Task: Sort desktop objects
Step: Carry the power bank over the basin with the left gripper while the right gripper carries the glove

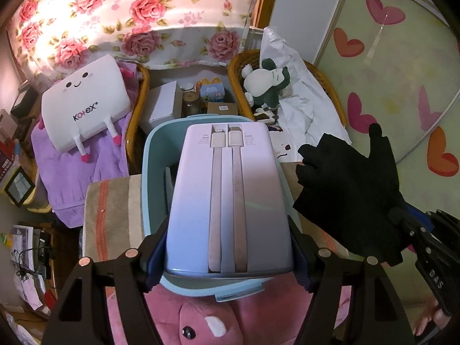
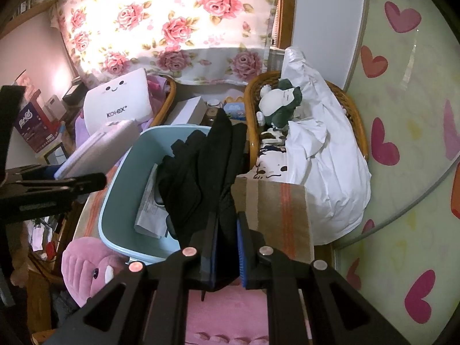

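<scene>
- Two claws are both busy over the blue bin. The left claw is closed tight on the power bank; the right claw pinches the black glove.
- The smooth power bank could slip and bang the papers inside the bin.
- The floppy glove could catch on the bin's edge and fall outside.

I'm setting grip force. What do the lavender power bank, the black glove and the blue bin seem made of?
Power bank: likely hard plastic, smooth satin shell with soft sheen. Glove: matte knit or fleece-like fabric, limp and creased. Bin: apparently moulded plastic, smooth with rounded rim.
</scene>
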